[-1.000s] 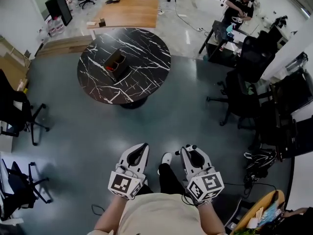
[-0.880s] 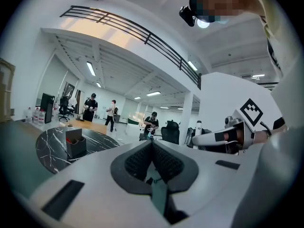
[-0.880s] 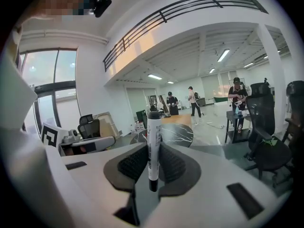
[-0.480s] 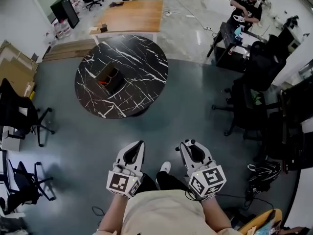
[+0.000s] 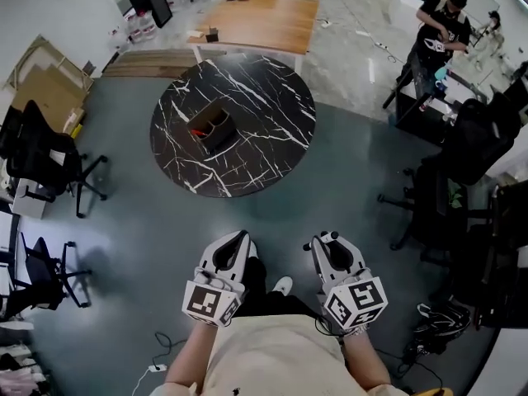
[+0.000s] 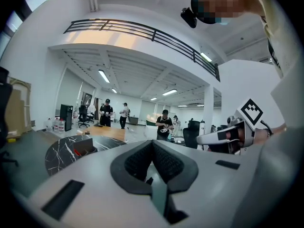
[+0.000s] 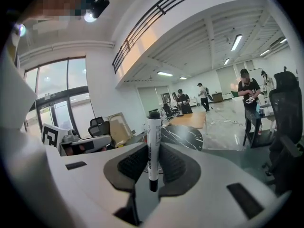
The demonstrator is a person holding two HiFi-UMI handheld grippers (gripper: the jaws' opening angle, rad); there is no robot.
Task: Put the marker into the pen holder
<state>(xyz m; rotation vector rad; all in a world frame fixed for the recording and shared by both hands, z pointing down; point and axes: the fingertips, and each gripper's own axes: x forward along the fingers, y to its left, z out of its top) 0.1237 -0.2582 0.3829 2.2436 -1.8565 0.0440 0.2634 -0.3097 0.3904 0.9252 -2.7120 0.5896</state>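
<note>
One marker [image 7: 153,141] is standing crosswise, clamped in the right hand-held gripper [image 7: 153,164], black ends pointing above and below its jaws; the left hand-held gripper [image 6: 153,167] is resting pressed together, empty.

Pen holder [image 5: 211,128] on marble table [image 5: 271,134]

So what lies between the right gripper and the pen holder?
Head view: only grey floor and marble tabletop between right gripper and pen holder.
</note>
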